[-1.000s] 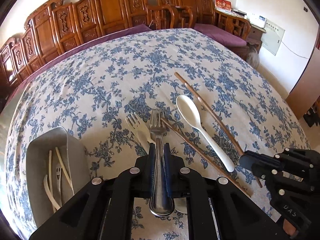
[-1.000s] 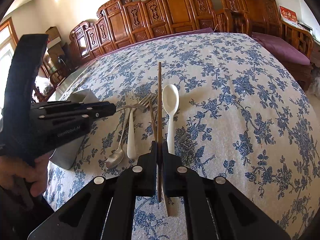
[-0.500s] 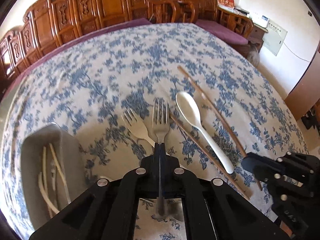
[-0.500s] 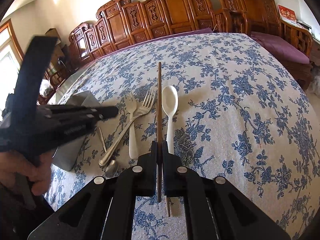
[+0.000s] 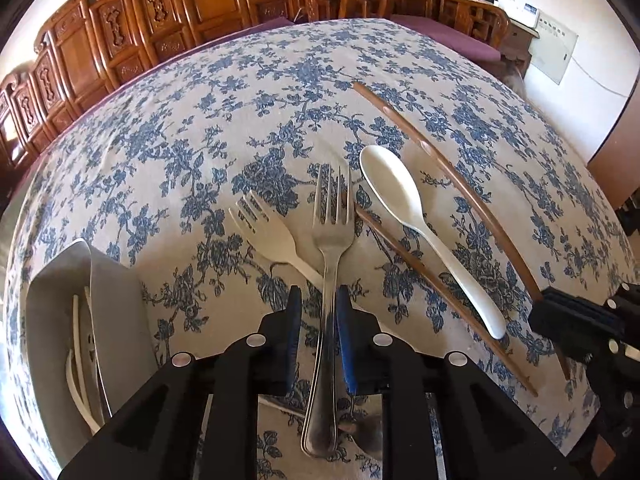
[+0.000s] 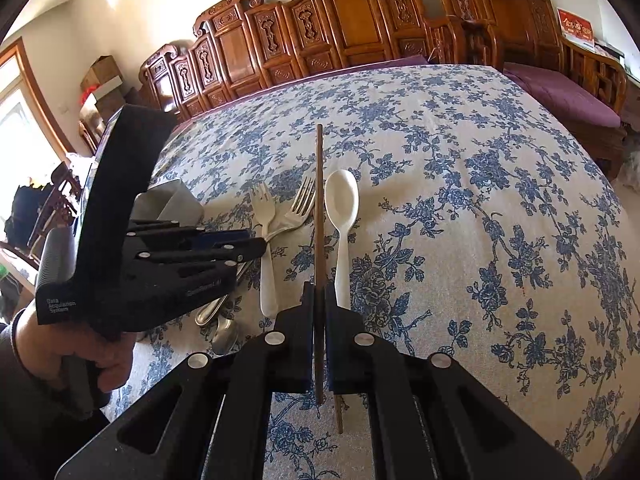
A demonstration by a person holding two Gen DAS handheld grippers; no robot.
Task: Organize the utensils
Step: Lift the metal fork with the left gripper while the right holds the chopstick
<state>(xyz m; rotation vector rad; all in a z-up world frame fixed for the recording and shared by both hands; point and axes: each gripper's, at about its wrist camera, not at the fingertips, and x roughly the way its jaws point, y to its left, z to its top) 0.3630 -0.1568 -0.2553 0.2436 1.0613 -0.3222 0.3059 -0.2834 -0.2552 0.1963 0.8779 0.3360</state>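
Your left gripper (image 5: 318, 304) is opening around the metal fork (image 5: 330, 240), whose handle sits between the blue pads; a gap shows on the left side, so the clamp is off. The fork lies on the tabletop (image 5: 200, 140) toward its near edge, tines pointing away from you, with the white plastic fork (image 5: 272, 236) just beside it on the left and crossing under its neck. The grey holder (image 5: 116, 304) stands by the near left edge, a few pale utensils already in it.

Your right gripper (image 6: 320, 300) is clenched on a brown chopstick (image 6: 319, 208), held straight out over the cloth. The second chopstick (image 5: 436, 292) and the white spoon (image 5: 408, 216) lie on the cloth between the two grippers.

Watch the pull-back: a pad may drag the metal fork against the plastic one. The chopstick looks thin in those pads, so a wrist roll could let it pivot and drop.
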